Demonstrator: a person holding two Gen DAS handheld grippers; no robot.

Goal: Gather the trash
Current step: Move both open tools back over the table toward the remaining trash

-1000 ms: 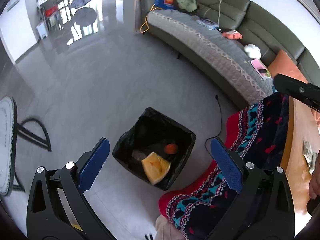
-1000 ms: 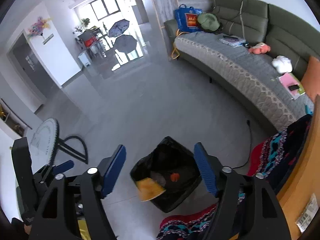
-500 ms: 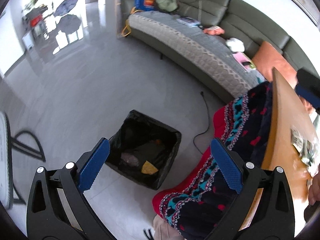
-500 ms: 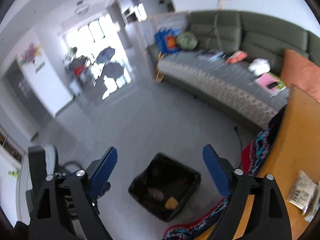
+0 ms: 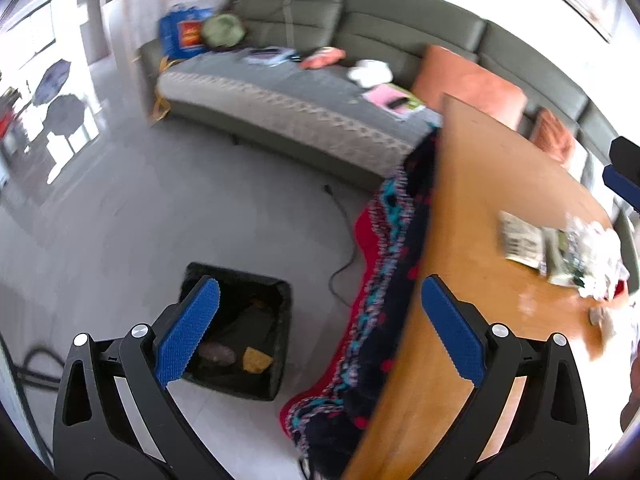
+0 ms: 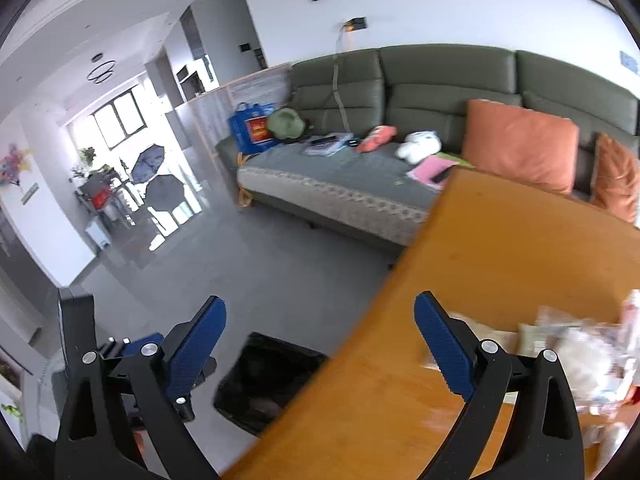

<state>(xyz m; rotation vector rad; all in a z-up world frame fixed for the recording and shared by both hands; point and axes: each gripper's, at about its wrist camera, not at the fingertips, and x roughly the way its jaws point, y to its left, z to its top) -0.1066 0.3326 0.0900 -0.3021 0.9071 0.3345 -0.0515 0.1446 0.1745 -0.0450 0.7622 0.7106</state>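
Note:
A black-lined trash bin point(image 5: 256, 292) stands on the grey floor with a yellow scrap point(image 5: 256, 359) and other waste inside; the right wrist view shows the bin point(image 6: 276, 376) beside the table edge. A heap of crumpled wrappers and paper point(image 5: 576, 248) lies on the wooden table point(image 5: 480, 216); the same heap point(image 6: 580, 352) sits at the right in the right wrist view. My left gripper point(image 5: 320, 324) is open and empty above the bin and table edge. My right gripper point(image 6: 320, 344) holds nothing, and its jaws are still opening, over the table's near corner.
A patterned red and dark blanket point(image 5: 384, 280) hangs off the table's side. A green sofa point(image 6: 400, 92) with orange cushions point(image 6: 520, 144) and small items runs along the wall. A black cable point(image 5: 344, 248) lies on the floor. A person's hand point(image 5: 632, 400) shows at the right edge.
Both grippers have swung from over the bin toward the table, which now fills the right of both views. The yellow scrap has dropped deeper into the bin. The right jaws have spread wider.

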